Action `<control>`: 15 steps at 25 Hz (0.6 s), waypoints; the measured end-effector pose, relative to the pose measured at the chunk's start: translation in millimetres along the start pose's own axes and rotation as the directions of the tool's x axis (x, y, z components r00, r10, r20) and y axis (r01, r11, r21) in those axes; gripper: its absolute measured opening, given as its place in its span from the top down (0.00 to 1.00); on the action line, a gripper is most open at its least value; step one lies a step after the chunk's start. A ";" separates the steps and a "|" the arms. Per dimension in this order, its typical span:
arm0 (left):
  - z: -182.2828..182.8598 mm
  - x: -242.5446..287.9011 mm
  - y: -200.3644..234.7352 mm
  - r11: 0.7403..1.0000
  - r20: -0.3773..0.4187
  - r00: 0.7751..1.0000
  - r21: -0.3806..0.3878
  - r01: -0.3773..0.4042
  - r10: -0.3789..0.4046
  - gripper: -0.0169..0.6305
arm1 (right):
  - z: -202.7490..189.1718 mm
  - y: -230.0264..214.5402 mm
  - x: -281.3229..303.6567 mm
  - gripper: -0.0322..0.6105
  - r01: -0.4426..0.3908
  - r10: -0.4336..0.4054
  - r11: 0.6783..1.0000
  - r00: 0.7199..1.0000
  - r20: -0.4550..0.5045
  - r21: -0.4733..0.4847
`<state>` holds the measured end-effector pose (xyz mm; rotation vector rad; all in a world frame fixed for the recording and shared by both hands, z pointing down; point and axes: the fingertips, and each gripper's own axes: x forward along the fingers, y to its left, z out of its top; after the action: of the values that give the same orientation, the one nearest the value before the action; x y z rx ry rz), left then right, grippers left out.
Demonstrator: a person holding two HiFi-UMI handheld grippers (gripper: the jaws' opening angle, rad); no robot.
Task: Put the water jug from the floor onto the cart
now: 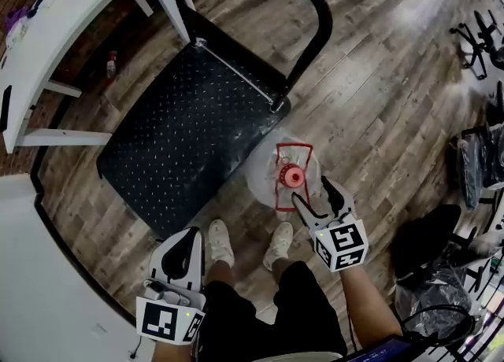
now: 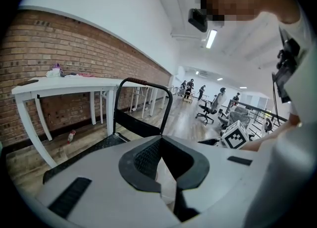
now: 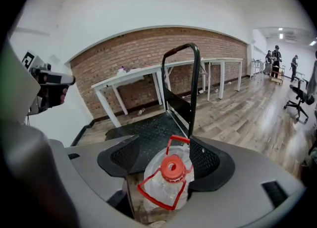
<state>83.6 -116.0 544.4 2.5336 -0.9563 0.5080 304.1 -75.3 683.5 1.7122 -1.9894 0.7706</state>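
The water jug (image 1: 266,165) is clear plastic with a red cap and a red carry handle. It stands on the wooden floor by the near corner of the black cart (image 1: 189,124). My right gripper (image 1: 319,195) is open just to the jug's right, and its fingers touch nothing. In the right gripper view the jug (image 3: 166,185) shows between the wide-apart pads (image 3: 121,158), with the cart deck (image 3: 148,129) behind it. My left gripper (image 1: 187,252) hangs low by the person's left leg, shut and empty. In the left gripper view the left gripper (image 2: 161,140) points toward the cart's handle (image 2: 143,82).
The cart's tall black handle (image 1: 315,6) rises at its far end. A white table (image 1: 71,6) stands along the brick wall, with a small bottle (image 1: 112,63) beneath it. The person's shoes (image 1: 220,242) are right behind the jug. Black bags (image 1: 425,246) and office chairs (image 1: 480,34) crowd the right side.
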 end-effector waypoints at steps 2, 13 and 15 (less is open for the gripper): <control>-12.4 0.8 4.6 1.000 -0.011 1.000 -0.012 -0.013 0.013 0.98 | -14.3 -1.7 17.0 0.47 -0.008 0.007 1.000 1.000 -0.029 -0.028; -61.5 10.6 21.6 0.997 -0.037 0.998 -0.062 -0.047 0.045 0.98 | -69.0 -14.0 80.3 0.44 -0.017 0.010 0.997 0.995 -0.101 -0.071; -64.4 10.7 22.9 0.996 -0.035 0.998 -0.067 -0.051 0.049 0.98 | -76.3 -14.5 86.5 0.44 -0.020 0.011 0.997 0.994 -0.110 -0.078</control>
<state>62.8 -107.5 609.8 2.4391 -1.0096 0.5215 300.0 -93.8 798.2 1.5771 -1.9355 0.7635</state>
